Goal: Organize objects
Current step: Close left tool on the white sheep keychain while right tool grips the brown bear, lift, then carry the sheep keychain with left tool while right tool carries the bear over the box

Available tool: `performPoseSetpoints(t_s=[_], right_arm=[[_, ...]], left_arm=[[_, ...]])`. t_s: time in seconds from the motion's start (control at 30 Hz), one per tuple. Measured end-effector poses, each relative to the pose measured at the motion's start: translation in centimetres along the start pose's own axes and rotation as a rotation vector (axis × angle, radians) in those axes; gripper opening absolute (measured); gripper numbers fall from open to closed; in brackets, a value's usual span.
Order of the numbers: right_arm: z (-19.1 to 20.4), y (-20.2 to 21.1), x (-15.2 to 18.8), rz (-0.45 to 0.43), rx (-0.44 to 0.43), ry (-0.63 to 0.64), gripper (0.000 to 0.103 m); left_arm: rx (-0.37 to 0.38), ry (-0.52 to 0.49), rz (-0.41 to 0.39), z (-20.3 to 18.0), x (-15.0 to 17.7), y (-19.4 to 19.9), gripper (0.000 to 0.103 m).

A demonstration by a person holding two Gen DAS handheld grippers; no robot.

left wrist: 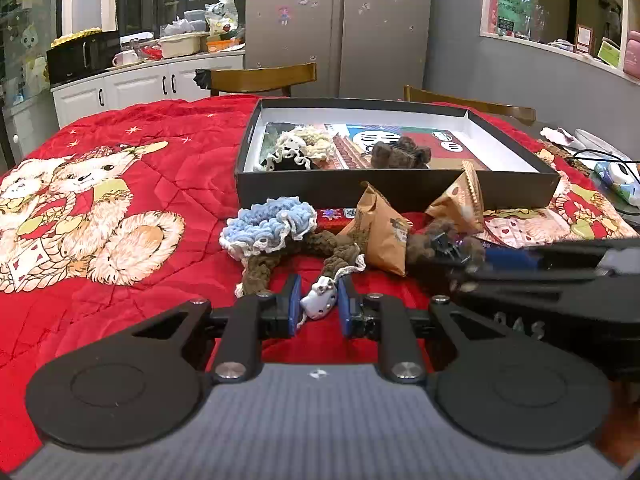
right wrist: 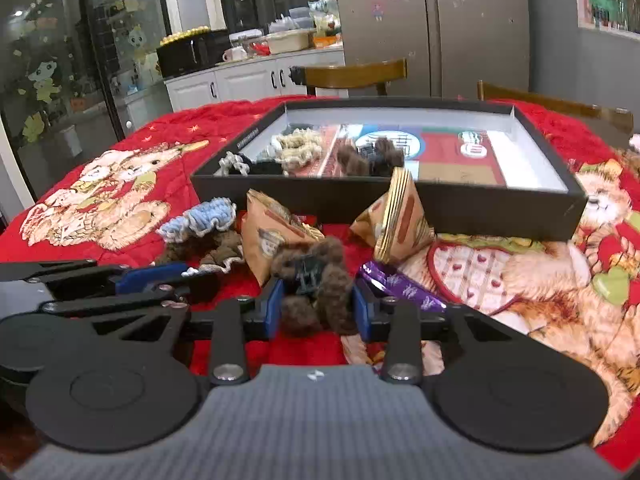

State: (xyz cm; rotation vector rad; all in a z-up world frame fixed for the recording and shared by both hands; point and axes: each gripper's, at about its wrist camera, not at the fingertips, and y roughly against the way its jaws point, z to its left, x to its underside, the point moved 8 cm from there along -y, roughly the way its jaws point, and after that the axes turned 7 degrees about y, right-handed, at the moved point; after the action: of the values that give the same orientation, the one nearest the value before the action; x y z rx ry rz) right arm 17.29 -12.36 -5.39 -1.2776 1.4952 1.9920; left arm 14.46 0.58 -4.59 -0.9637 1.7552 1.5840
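A black shallow box [left wrist: 396, 188] [right wrist: 400, 200] stands on the red quilt and holds cream, black and brown knitted scrunchies. In front of it lie a blue scrunchie [left wrist: 268, 224] [right wrist: 204, 218], a brown scrunchie [left wrist: 296, 254], two orange snack packets [left wrist: 380, 232] [right wrist: 400, 216] and a purple wrapper [right wrist: 404, 288]. My left gripper [left wrist: 318, 304] has its pads around a small white cat charm [left wrist: 318, 300]. My right gripper [right wrist: 318, 304] is closed on a brown fuzzy hair claw [right wrist: 316, 284], low over the quilt; it shows at the right of the left wrist view [left wrist: 452, 244].
The red teddy-bear quilt [left wrist: 120, 200] covers the table. Two wooden chairs [left wrist: 264, 78] stand behind it. Cables and white items [left wrist: 608, 168] lie at the far right edge. Kitchen cabinets and a fridge are in the background.
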Motion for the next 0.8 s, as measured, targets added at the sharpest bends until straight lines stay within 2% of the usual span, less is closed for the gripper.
performPoseSetpoints(t_s=[0.4,0.8], right_arm=[[-0.3,0.4,-0.1,-0.023,0.007,-0.028,0.041],[-0.7,2.5,-1.5,-0.162,0.016,-0.047,0.041]], left_arm=[[-0.023,-0.021,-0.020,0.0,-0.1,0.2,0.023],[-0.035,-0.017,-0.056,0.1,-0.1,1.2,0.023]])
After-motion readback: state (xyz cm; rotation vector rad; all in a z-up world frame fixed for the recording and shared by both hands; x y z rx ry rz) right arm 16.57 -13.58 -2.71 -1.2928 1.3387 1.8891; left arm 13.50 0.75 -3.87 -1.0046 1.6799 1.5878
